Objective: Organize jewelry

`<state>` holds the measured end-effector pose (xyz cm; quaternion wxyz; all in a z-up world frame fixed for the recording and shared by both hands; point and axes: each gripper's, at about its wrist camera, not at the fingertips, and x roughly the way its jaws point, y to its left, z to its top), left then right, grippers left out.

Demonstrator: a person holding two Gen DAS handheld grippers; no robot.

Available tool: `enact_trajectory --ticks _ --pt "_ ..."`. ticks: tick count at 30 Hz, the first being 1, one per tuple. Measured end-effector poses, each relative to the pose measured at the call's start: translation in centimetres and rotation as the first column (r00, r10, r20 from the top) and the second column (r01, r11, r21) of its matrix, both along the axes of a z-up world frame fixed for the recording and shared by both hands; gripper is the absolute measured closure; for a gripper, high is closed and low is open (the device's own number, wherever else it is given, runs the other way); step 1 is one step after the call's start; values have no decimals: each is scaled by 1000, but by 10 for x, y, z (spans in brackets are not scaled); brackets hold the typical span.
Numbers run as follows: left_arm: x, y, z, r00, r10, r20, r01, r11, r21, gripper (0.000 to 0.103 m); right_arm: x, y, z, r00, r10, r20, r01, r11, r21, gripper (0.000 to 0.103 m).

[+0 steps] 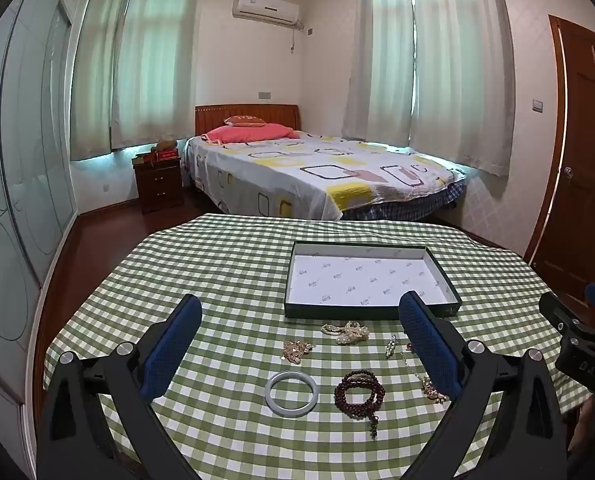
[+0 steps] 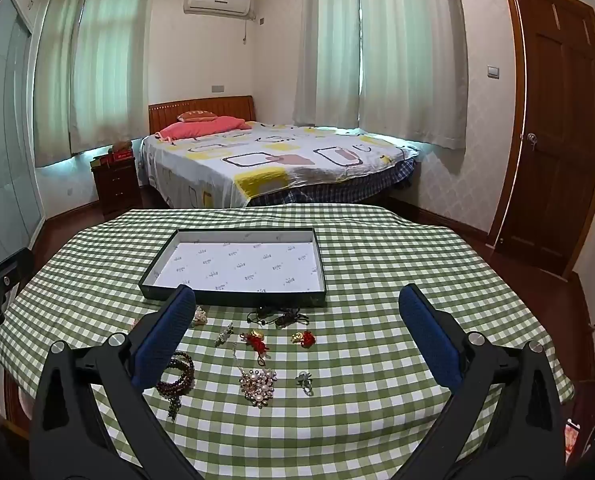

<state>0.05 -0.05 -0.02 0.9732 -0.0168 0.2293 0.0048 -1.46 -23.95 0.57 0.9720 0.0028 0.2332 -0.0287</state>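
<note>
An empty dark-edged tray (image 1: 371, 313) with white lining lies on the green checked table (image 1: 225, 280); it also shows in the right wrist view (image 2: 233, 298). In front of it lie a pale jade bangle (image 1: 291, 393), a dark red bead bracelet (image 1: 359, 392), a pearl strand (image 1: 347, 332) and a gold chain (image 1: 296, 350). The right wrist view shows a pearl brooch (image 2: 258, 385), red knot charms (image 2: 255, 342), a small ring (image 2: 304, 382) and a black cord (image 2: 279, 316). My left gripper (image 1: 301, 320) and right gripper (image 2: 297, 308) are open and empty above the jewelry.
A bed (image 1: 317, 172) stands beyond the table, with a nightstand (image 1: 159, 184) to its left. A wooden door (image 2: 553, 128) is on the right. The right gripper's body (image 1: 577, 336) shows at the right edge of the left wrist view.
</note>
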Motion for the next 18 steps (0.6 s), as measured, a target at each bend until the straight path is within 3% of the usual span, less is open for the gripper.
enact_trajectory --ticks 18 --pt "-3 0 3 1000 7 1 -7 1000 -2 7 1 2 1 1000 -1 1 1 1000 -3 4"
